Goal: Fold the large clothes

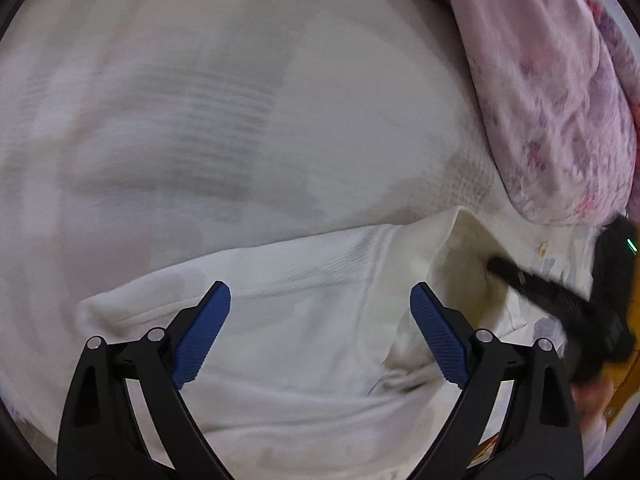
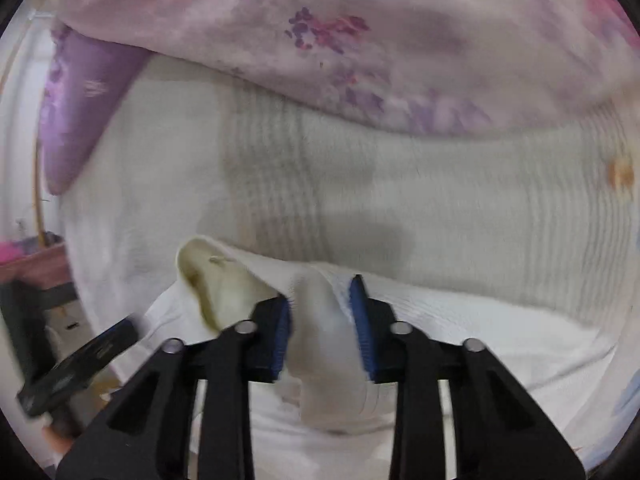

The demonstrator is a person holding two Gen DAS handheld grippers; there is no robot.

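Observation:
A large white garment (image 1: 280,140) lies spread over the bed, with a faint grey striped patch showing through it. A folded-over white layer (image 1: 304,280) lies across its near part. My left gripper (image 1: 320,308) hangs open and empty just above this folded layer. My right gripper (image 2: 322,312) is shut on a bunched fold of the white garment (image 2: 320,320), next to a raised cream-coloured corner (image 2: 216,276). The right gripper also shows blurred at the right edge of the left wrist view (image 1: 560,300). The left gripper shows blurred at the lower left of the right wrist view (image 2: 80,364).
A pink floral quilt (image 2: 340,40) is heaped along the far side of the garment and shows at the right in the left wrist view (image 1: 560,100). A purple pillow (image 2: 80,100) lies far left. Furniture (image 2: 36,276) stands beyond the bed's left edge.

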